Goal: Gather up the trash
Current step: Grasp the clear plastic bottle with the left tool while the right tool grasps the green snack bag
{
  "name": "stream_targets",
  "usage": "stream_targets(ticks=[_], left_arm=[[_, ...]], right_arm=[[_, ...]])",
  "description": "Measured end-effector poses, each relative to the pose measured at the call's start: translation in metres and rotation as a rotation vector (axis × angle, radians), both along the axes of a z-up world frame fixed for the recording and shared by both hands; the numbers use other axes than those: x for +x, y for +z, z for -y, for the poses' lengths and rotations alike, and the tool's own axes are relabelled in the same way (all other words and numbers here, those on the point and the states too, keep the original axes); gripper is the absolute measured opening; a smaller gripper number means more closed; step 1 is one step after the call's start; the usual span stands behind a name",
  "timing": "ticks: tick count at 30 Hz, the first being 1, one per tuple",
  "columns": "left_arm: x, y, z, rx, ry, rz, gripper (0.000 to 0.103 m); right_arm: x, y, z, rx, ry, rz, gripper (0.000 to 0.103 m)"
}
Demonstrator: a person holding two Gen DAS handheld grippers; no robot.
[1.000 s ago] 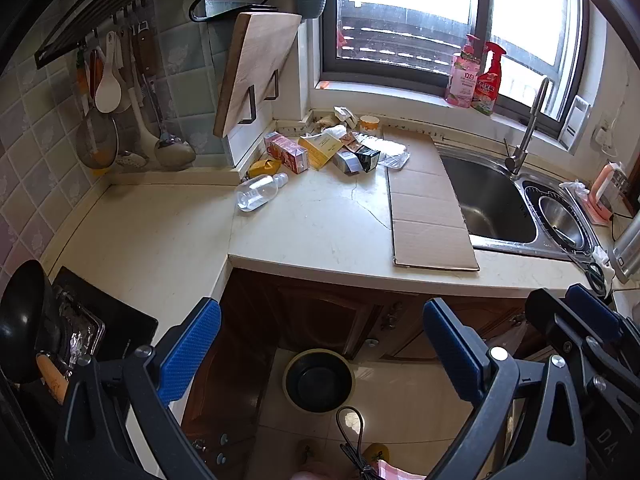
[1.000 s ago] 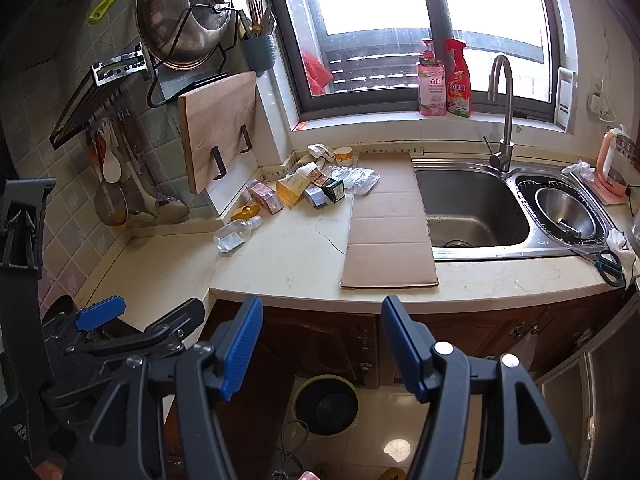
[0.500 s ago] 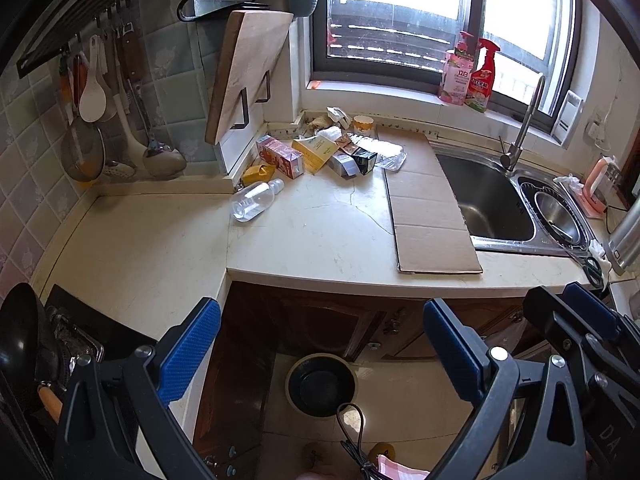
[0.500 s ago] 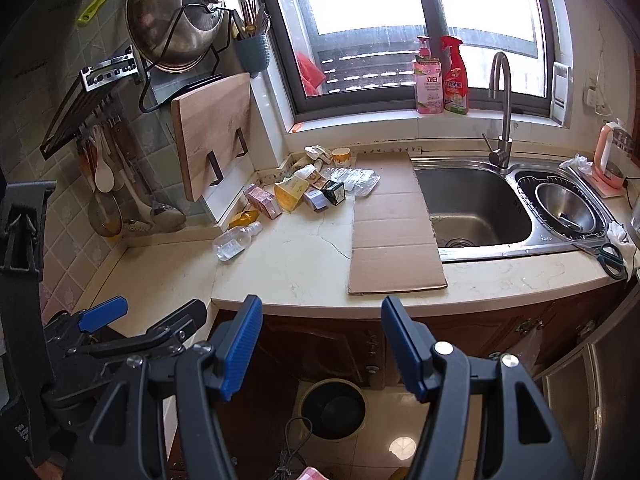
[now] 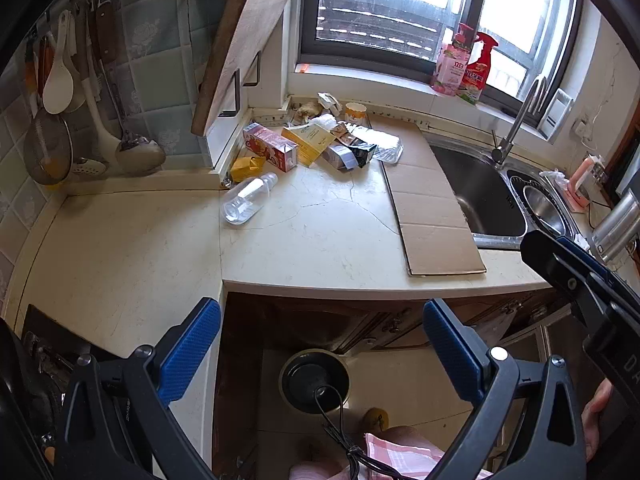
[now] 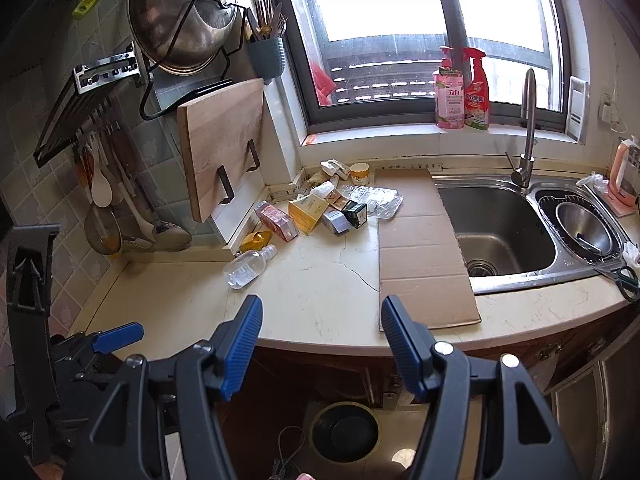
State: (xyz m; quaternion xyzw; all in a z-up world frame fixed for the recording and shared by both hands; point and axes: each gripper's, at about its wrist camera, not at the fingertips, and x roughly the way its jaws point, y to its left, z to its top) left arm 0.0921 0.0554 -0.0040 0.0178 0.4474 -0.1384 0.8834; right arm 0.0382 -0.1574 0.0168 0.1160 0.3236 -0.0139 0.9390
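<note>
Both grippers empty, jaws apart, nothing between the blue pads. Left gripper [image 5: 322, 350] hangs out in front of the counter edge, above the floor; right gripper [image 6: 322, 344] sits at the counter's front lip, tips over the bare stone.

Landmark: the sink [image 6: 500, 232].

- Flattened cardboard sheet [image 6: 424, 256] lies flat on the counter [image 6: 320, 296], touching the sink's left rim, one edge overhanging the basin.
- Trash pile is left of the cardboard, toward the back corner under the window: crushed clear plastic package [image 6: 376, 200] partly on the cardboard, small black carton [image 6: 356, 213], silver-white carton [image 6: 335, 220], yellow box [image 6: 308, 212], pink box [image 6: 277, 221], paper cup [image 6: 360, 172] and crumpled wrappers [image 6: 334, 168] at the back wall.
- Yellow foil packet [image 6: 256, 240] and an empty clear plastic bottle [image 6: 250, 266] lying on its side are the items farthest left of the sink, bottle nearest the counter's front.
- Round bin [image 6: 345, 432] on the floor, below the counter, left of and below the sink.
- Scissors [image 6: 626, 280] right of the sink, on the drainer's front edge.

All trash is on the counter, untouched.
</note>
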Motion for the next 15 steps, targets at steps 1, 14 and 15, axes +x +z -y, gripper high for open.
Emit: stream_targets(ticks=[1, 14, 15], left_arm=[[0.004, -0.001, -0.002, 0.003, 0.01, 0.001, 0.1], [0.111, -0.029, 0.009, 0.209, 0.226, -0.009, 0.1], [0.123, -0.032, 0.01, 0.23, 0.235, -0.014, 0.1]], right_arm=[[0.007, -0.001, 0.001, 0.0, 0.005, -0.004, 0.063], [0.149, -0.034, 0.041, 0.06, 0.154, -0.081, 0.063], [0.163, -0.037, 0.045, 0.064, 0.166, -0.092, 0.063]])
